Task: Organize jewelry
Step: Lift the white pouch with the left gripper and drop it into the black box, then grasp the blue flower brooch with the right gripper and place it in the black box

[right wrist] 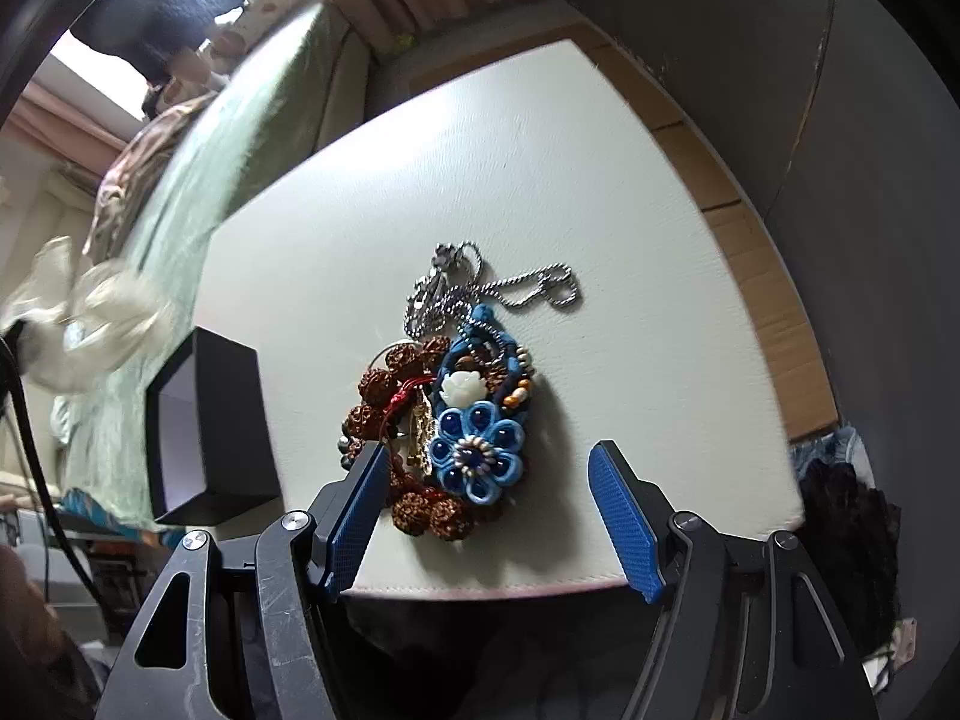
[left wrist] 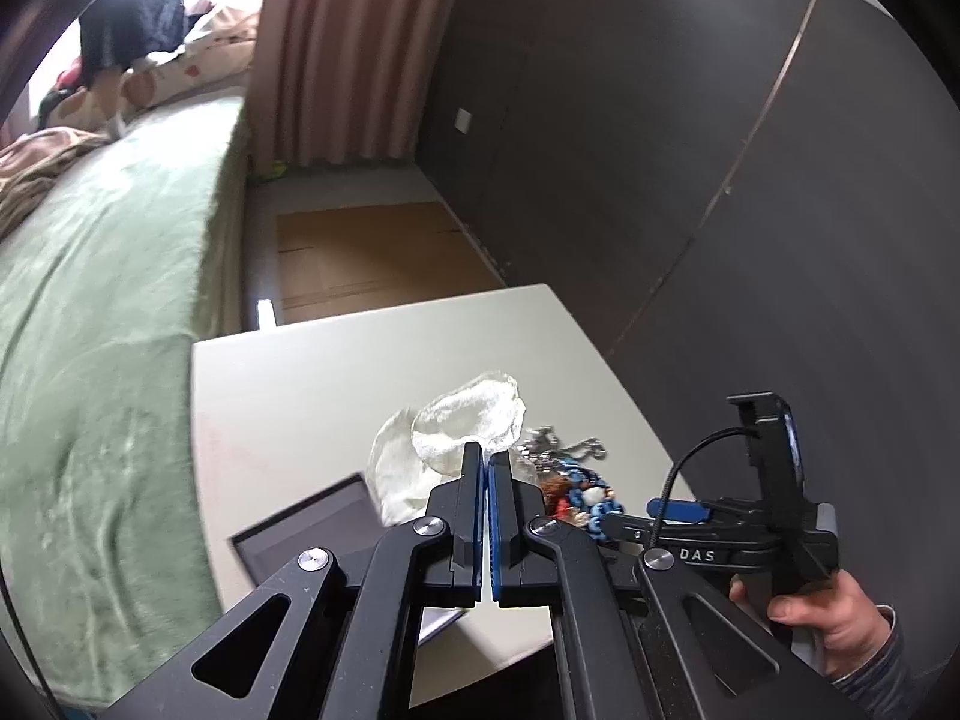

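Our left gripper (left wrist: 486,456) is pinched tight on the edge of a sheer white pouch (left wrist: 468,420), which hangs in the air above the table (left wrist: 300,396). Our right gripper (right wrist: 486,498) stands fairly wide with nothing between its blue pads (right wrist: 624,516), poised over the near side of the jewelry pile (right wrist: 456,396).

That pile lies mid-table: a blue flower piece (right wrist: 480,450), a brown bead bracelet (right wrist: 384,384) partly under it, and a silver chain (right wrist: 510,291) trailing off the far end. A black box (right wrist: 204,420) sits at the left edge of the table, close to the pile.

We judge the pieces to be tangled, the chain running under the blue cord. If the right pads close on the flower alone, the bracelet and chain may drag along and drop, possibly off the near edge. The left pad already sits among the beads, so a squeeze could catch two pieces at once.

The pouch is pinched by a thin edge; a tug could slip it free, and its mouth looks collapsed, so anything offered to it may miss.
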The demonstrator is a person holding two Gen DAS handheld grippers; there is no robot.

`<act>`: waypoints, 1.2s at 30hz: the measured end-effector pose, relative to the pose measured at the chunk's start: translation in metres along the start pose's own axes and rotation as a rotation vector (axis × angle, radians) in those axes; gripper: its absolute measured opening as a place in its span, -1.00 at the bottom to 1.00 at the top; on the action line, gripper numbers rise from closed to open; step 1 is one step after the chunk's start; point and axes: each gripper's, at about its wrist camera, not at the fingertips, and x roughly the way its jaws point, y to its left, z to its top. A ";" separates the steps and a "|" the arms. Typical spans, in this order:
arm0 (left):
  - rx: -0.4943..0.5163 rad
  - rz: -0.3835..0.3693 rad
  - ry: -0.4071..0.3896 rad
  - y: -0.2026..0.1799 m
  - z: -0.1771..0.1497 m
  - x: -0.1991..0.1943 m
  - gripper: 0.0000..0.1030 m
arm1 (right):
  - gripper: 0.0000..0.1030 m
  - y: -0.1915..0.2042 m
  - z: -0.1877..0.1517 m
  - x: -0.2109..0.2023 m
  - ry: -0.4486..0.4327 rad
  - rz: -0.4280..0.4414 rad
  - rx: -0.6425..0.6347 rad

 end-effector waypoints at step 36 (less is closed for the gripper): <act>-0.338 0.087 0.114 0.106 -0.040 -0.009 0.66 | -0.40 0.097 0.033 -0.075 -0.124 0.102 -0.202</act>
